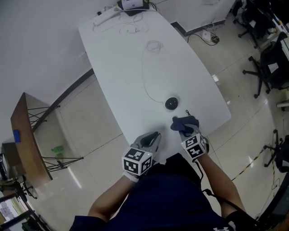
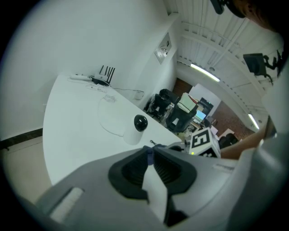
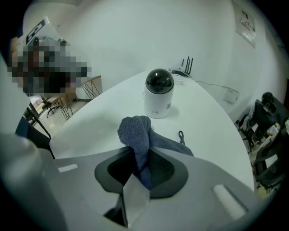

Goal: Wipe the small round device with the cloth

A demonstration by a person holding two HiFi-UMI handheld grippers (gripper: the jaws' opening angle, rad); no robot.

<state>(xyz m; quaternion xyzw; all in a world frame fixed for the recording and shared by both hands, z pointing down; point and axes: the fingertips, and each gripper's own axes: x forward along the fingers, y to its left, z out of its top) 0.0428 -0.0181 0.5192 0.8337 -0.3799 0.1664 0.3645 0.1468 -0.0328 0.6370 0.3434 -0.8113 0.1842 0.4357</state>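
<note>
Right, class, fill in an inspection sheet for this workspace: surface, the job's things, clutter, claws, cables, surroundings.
Surface: white table, mostly bare.
Job's things: small round device stands upright towards the near end; blue cloth is bunched just short of it, not touching it.
Clutter: power strip and dark box with antennas at the far end.
Claws: left claw shut, nothing in it, at the near edge; right claw shut on the cloth.
Cables: thin white cable runs from the device up the table to a coil; loose wires near the far end.
Surroundings: office chairs on the right, wooden side table on the left, tiled floor.
</note>
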